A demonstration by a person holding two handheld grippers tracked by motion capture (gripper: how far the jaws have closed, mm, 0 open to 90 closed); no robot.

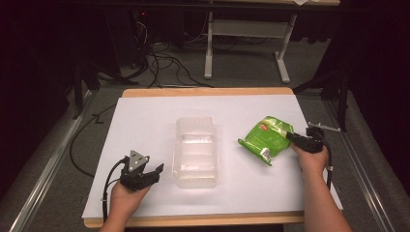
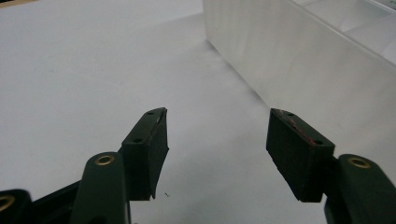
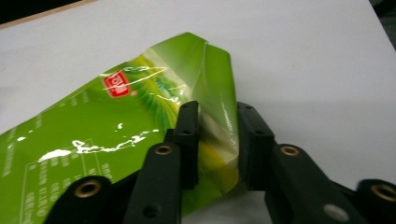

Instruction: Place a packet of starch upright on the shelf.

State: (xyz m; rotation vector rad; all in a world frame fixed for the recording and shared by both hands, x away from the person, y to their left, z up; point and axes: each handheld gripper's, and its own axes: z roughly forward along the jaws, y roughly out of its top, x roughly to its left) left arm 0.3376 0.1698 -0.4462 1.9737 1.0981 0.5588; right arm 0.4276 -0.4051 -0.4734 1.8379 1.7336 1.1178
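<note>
Green bag (image 3: 116, 121): it lies on the white table, to the right of the clear box and apart from it; one edge is lifted a bit because I have it pinched

My right gripper (image 3: 217, 140): its two black jaws are squeezed onto a folded edge of the green bag; I grab the thin edge because the flat, shiny middle would be hard to pinch

Where I hold it (image 1: 290, 137): from above, my right gripper meets the bag at its right side, and the rest of the bag points toward the box

Clear box (image 1: 196, 151): it sits in the middle of the table with its open top up; I can see steps or ridges inside, but nothing else in it that I can make out

My guess: the bag may be meant for the box, since the box is open and close by; nobody told me the job, so I am not sure

My left gripper (image 2: 217, 149): its jaws are wide apart and hold nothing; it rests low over the table just beside the box wall, maybe ready to steady the box

White table (image 1: 145, 116): the top is bare and bright, so the bag and box are easy to see

What could go wrong: the bag is slippery and floppy, so it might slide out or fold over
</note>
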